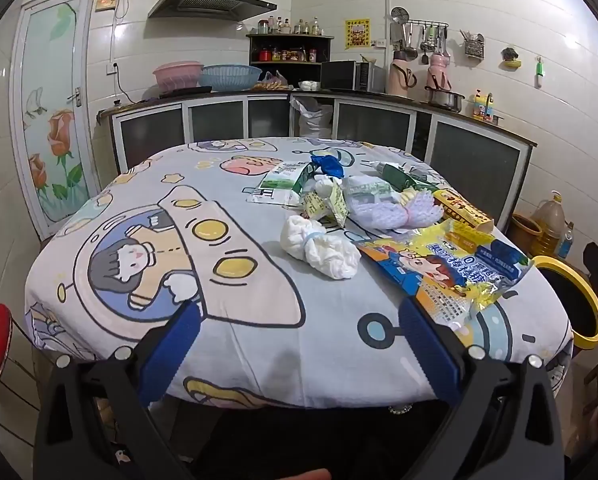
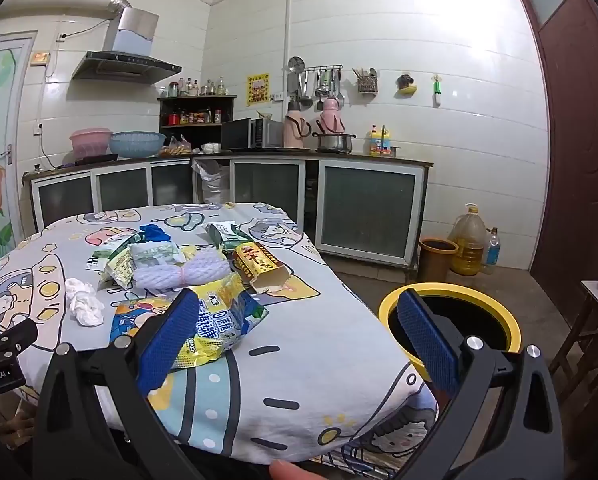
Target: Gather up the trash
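On the bench [image 1: 259,344], which is covered by a cartoon-printed cloth, a heap of trash is gathered toward the far right part. A crumpled white tissue [image 1: 323,250] lies nearest the middle, with a yellow and blue snack bag [image 1: 447,272] just beside it at the right edge. Behind these, a white foam net [image 2: 187,270], a yellow carton [image 2: 259,266] with its end open, green and white wrappers [image 1: 287,182] and a blue scrap [image 1: 329,162] are piled touching one another. A bin with a yellow rim [image 2: 451,290] is seen on the floor just beside the bench's right edge. The left tool [image 1: 299,312] is held spread above the near part of the cloth, nothing between its blue pads. The right tool [image 2: 299,304] is likewise spread and holds nothing, one pad over the snack bag, the other over the bin. White tiled walls, a range hood [image 1: 211,2], a dark counter with glass-fronted cabinets [image 2: 367,208], a microwave [image 2: 251,134] and hanging utensils [image 1: 423,40] are seen behind. A brown door [image 2: 579,120] stands at the right.
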Tool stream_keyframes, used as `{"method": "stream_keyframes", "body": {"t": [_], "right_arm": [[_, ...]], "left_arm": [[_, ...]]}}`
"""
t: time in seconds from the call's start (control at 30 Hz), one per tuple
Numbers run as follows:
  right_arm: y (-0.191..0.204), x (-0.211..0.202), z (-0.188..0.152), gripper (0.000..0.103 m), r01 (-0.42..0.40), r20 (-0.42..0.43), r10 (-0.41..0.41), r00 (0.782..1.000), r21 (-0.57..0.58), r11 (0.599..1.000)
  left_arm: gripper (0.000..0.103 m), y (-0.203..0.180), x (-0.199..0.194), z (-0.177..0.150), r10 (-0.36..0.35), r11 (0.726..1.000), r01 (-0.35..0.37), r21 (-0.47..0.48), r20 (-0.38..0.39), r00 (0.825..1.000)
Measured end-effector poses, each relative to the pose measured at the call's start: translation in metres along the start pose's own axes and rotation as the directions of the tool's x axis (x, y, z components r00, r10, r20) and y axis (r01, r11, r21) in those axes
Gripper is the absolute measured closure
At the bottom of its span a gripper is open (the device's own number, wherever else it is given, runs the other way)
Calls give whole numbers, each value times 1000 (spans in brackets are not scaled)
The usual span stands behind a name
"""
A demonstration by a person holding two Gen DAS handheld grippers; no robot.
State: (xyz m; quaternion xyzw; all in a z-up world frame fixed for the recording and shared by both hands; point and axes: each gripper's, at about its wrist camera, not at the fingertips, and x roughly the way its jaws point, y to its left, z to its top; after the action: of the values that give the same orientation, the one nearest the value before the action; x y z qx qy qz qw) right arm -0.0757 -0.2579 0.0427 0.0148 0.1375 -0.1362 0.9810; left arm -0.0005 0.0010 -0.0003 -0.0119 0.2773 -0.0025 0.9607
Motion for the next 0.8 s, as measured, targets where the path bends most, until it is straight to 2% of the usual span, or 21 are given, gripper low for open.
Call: {"method": "stream_keyframes", "body": {"t": [0.1, 0.13, 0.27, 0.43, 0.8], "right_arm": [[-11, 3, 1, 7, 1, 9, -1, 1000, -8, 1000], [-9, 0, 0, 7, 10, 35, -10, 999, -24, 1000], [8, -2, -1, 7, 9, 31, -8, 999, -27, 1000], [-1, -1, -1, 7, -34, 16, 34, 999, -31, 999], [4, 0, -1, 7, -34, 17, 35, 999, -41, 999]], "left_arm": [[7, 5, 0, -1, -23, 999, 23, -35, 8, 1000], [7, 11, -6, -5, -27, 997, 30, -65, 34, 999], [7, 21, -6, -11, -2, 995, 6, -104, 44, 999], [7, 19, -13, -8, 15, 996, -11, -91, 40, 999], [7, 16, -11, -6, 16, 996, -13, -87, 34, 999]]}}
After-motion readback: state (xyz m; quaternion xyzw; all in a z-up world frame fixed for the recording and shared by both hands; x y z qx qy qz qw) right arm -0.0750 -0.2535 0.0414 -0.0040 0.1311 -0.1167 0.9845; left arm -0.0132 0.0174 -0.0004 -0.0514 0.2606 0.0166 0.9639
